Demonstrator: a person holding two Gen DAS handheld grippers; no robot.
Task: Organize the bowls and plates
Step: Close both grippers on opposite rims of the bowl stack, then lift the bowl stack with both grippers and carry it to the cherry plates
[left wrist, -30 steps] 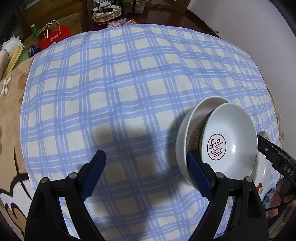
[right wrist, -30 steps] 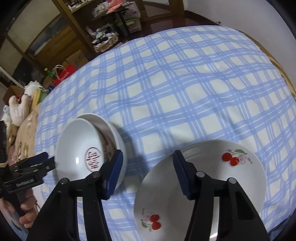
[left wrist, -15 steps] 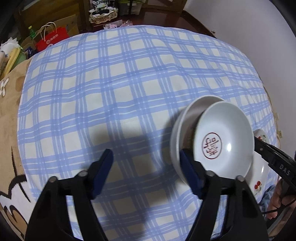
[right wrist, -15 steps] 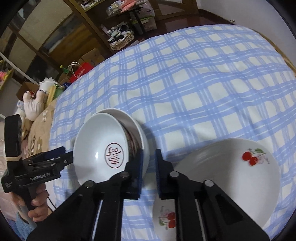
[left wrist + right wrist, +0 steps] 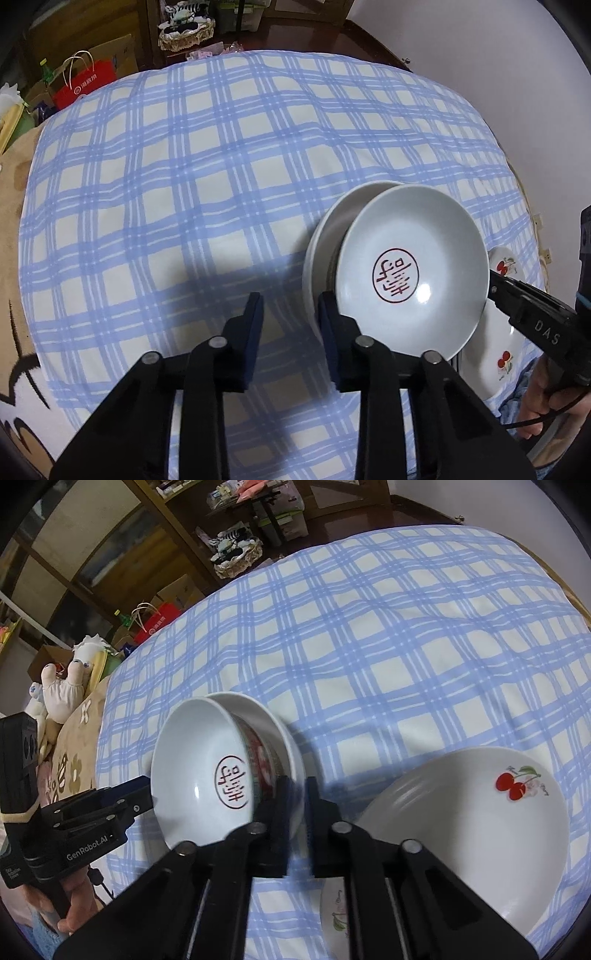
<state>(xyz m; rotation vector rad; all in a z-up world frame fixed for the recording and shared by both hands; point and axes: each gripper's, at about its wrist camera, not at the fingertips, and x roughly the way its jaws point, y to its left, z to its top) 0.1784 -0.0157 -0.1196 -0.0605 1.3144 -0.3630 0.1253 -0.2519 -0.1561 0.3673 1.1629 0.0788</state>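
Observation:
A white bowl with a red seal sits tilted inside a second white bowl. My right gripper is shut on the outer bowl's near right rim. One finger is inside the wall and the other outside. My left gripper is at the stack's left edge and its jaws are closing. The right pad is against the bowls and the left pad stands apart over the cloth. A white cherry plate lies to the right on another cherry plate.
Everything rests on a blue checked cloth. A brown flowered blanket and a stuffed toy lie at its left edge. A red bag, a basket and shelves stand beyond. A person's hand holds the left gripper.
Both pairs of jaws have narrowed. The right gripper slid left from the gap beside the plate and shut on the bowl's rim. The left pads drew together at the stack's left edge.

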